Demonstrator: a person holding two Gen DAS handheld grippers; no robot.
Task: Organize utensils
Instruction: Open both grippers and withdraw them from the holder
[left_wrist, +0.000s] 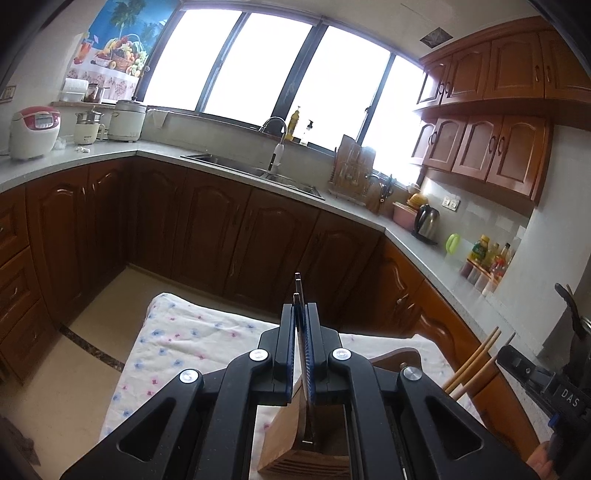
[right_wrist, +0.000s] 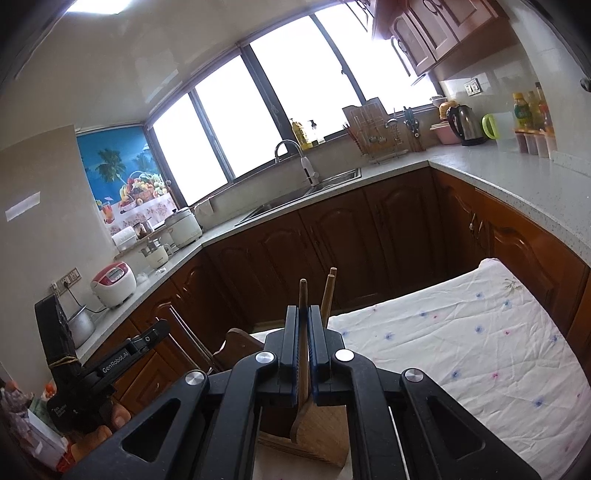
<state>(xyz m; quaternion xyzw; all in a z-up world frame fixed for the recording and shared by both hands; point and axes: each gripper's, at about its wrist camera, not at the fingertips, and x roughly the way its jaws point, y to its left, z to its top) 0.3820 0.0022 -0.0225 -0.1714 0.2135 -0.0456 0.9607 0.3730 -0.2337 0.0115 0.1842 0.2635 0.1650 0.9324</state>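
Observation:
My left gripper (left_wrist: 302, 314) is shut on thin metal chopsticks (left_wrist: 297, 284). They stand nearly upright, with their lower ends inside a wooden utensil holder (left_wrist: 280, 435) below the fingers. My right gripper (right_wrist: 303, 314) is shut on the handle of a wooden spoon (right_wrist: 303, 291), whose bowl hangs down into the same holder (right_wrist: 325, 432). Wooden chopsticks (right_wrist: 328, 291) stick up just behind the right fingers and also show at the right of the left wrist view (left_wrist: 476, 362). Each gripper appears in the other's view, the left one (right_wrist: 129, 350) and the right one (left_wrist: 535, 373).
The holder stands on a table under a floral cloth (left_wrist: 184, 332) (right_wrist: 461, 350). A curved wooden chair back (left_wrist: 399, 358) rises beside it. Brown cabinets, a grey counter (left_wrist: 110, 151) with a sink (left_wrist: 258, 170), a kettle (left_wrist: 426, 221) and a rice cooker (left_wrist: 33, 133) ring the room.

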